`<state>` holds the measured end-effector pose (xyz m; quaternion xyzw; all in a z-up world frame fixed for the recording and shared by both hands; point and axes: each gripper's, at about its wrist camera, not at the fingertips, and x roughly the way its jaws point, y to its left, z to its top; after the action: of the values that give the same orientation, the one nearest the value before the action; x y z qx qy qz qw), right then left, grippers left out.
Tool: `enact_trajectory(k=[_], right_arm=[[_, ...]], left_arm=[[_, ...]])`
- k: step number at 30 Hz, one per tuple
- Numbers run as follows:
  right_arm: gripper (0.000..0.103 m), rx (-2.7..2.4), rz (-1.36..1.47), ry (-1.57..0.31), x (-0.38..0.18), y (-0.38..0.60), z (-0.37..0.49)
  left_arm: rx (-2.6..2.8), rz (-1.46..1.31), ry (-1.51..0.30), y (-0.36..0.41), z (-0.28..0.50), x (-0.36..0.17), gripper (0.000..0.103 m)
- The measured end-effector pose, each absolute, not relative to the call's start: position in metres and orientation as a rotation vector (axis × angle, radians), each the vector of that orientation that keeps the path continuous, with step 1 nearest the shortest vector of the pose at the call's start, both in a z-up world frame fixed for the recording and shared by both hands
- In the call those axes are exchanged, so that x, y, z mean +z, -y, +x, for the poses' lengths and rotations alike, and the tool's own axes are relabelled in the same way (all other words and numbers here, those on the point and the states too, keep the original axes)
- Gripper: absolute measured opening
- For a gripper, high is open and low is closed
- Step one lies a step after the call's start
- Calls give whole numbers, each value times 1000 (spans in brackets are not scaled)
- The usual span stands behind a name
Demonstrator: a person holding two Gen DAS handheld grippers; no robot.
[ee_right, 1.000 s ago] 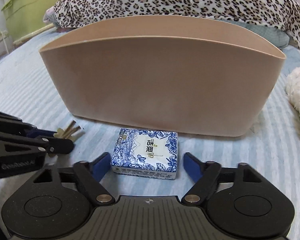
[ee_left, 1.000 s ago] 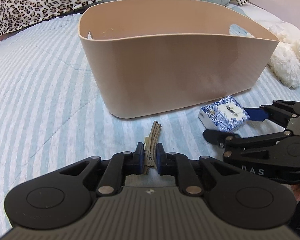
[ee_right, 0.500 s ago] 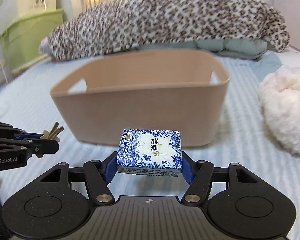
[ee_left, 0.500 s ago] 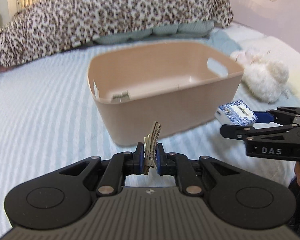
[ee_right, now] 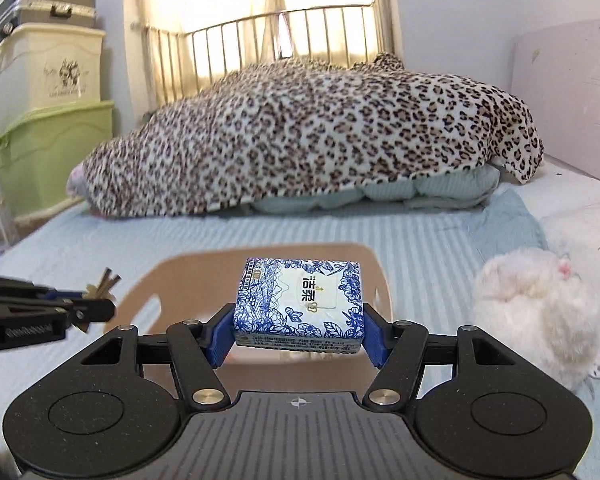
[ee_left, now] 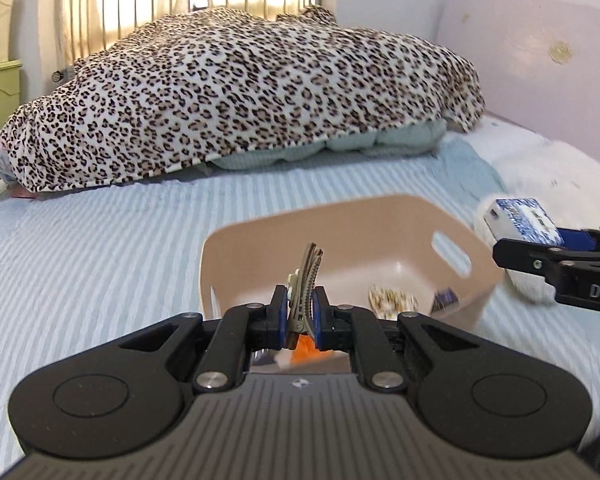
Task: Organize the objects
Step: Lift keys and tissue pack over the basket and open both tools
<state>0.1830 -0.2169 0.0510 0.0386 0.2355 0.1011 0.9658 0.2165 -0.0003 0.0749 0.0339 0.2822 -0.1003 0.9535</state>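
Note:
My left gripper (ee_left: 301, 312) is shut on a bunch of keys (ee_left: 306, 280) and holds it above the near rim of the beige basket (ee_left: 380, 216). My right gripper (ee_right: 298, 330) is shut on a blue-and-white tissue pack (ee_right: 300, 300), held above the basket (ee_right: 168, 276). In the left wrist view the tissue pack (ee_left: 520, 224) shows at the right, beside the basket's right wall. The keys (ee_right: 102, 284) show at the left in the right wrist view. Small items lie on the basket floor, among them a patterned one (ee_left: 392, 298).
The basket sits on a blue striped bed sheet (ee_left: 100, 240). A leopard-print blanket (ee_left: 240, 92) lies piled at the back. A white plush toy (ee_right: 536, 312) lies right of the basket. Storage boxes (ee_right: 40, 120) stand at the left beyond the bed.
Both grippers have risen from the sheet with the keys and the tissue pack and moved over the basket, which now lies below them.

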Motion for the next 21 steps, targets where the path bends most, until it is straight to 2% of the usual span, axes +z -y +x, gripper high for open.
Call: enact_trajectory(k=[9,21], right_arm=[[61,160,57,-463,51,216,228],[61,132,-22,-639,-2,189,280]], left_arm=[[-147,71,-653,18,275,59,13],[-76,153,-844,26,325,7,14]])
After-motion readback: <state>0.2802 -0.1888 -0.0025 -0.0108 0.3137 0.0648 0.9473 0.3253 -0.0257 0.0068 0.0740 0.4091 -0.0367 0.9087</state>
